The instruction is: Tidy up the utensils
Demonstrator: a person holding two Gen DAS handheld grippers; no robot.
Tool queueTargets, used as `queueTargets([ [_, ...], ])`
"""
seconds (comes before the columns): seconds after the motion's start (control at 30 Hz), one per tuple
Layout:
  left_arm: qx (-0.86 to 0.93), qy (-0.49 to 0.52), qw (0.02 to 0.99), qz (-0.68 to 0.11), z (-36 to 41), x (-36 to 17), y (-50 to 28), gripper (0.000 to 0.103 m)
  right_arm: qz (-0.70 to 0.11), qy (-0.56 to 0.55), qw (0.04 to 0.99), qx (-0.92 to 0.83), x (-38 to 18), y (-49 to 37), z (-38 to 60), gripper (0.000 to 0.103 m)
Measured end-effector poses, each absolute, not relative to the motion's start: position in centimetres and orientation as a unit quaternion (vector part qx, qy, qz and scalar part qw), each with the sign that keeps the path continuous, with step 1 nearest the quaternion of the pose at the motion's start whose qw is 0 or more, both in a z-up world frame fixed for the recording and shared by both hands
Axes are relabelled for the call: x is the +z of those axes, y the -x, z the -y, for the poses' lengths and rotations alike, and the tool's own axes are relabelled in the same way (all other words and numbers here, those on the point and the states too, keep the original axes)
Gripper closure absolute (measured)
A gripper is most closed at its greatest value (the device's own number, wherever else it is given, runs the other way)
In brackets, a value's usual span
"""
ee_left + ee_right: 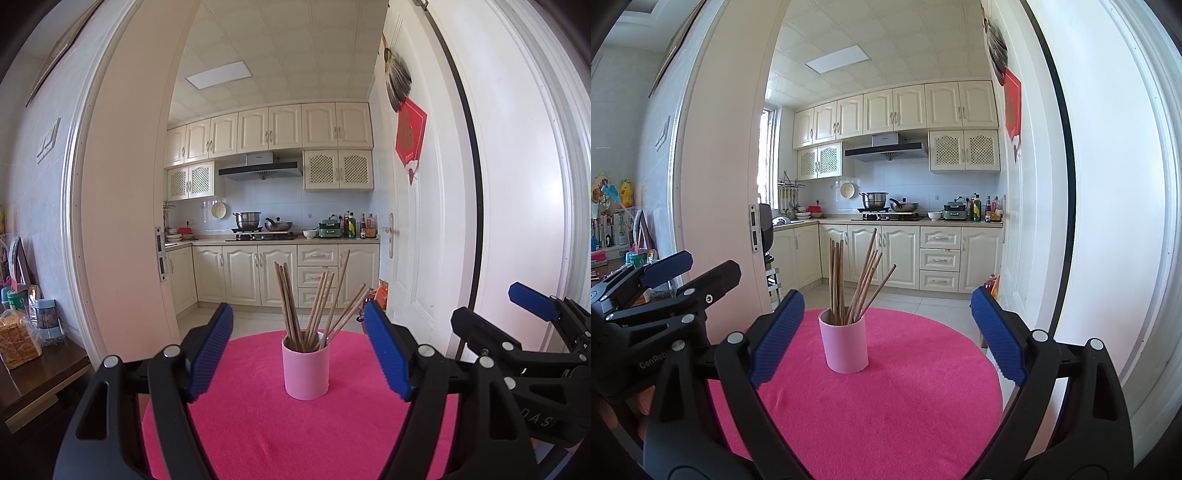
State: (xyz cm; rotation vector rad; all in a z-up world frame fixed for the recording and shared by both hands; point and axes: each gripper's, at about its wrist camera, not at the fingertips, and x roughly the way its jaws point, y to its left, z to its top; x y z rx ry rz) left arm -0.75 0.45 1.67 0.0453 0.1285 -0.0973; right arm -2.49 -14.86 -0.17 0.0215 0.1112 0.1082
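Observation:
A pale pink cup (pixel 306 369) stands upright on a round pink cloth-covered table (pixel 258 435). Several brown wooden chopsticks (pixel 314 306) fan out of it. My left gripper (pixel 302 334) is open, its blue pads wide apart on either side of the cup and short of it, nothing between them. In the right wrist view the same cup (pixel 844 345) with its chopsticks (pixel 855 280) stands ahead, left of centre. My right gripper (pixel 888 319) is also open and empty. Each gripper shows at the edge of the other's view.
Beyond the table an open doorway leads into a kitchen with cream cabinets (pixel 280 275) and a stove with pots (pixel 258 223). A white door (pixel 406 221) stands open on the right. A dark side table (pixel 33 373) with jars and packets is at the left.

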Motion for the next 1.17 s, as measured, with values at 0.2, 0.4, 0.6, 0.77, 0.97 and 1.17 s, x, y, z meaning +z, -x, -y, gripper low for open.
queueTargets([
  [0.2,-0.050,-0.021,0.996,-0.067,-0.6,1.4,0.3,0.031,-0.059,-0.012,0.997,0.054,-0.5,1.9,14.8,0.013],
  [0.4,-0.050,-0.021,0.996,-0.072,-0.7,1.1,-0.6,0.031,-0.065,-0.014,0.996,0.055,-0.8,1.2,14.8,0.013],
  [0.6,-0.051,-0.022,0.996,-0.076,-0.7,1.0,-1.5,0.031,-0.068,-0.016,0.996,0.055,-1.0,0.5,14.8,0.013],
  [0.77,-0.046,-0.026,0.995,-0.078,-0.6,0.6,-2.1,0.031,-0.075,-0.018,0.995,0.057,-1.4,-0.2,14.8,0.013],
  [0.97,-0.042,-0.030,0.995,-0.090,-0.6,-0.1,-3.5,0.031,-0.091,-0.022,0.994,0.060,-2.1,-1.7,14.7,0.013],
  [1.17,-0.036,-0.021,0.990,-0.138,-1.0,-1.8,-6.2,0.031,-0.126,-0.021,0.989,0.068,-3.6,-4.2,14.3,0.012],
])
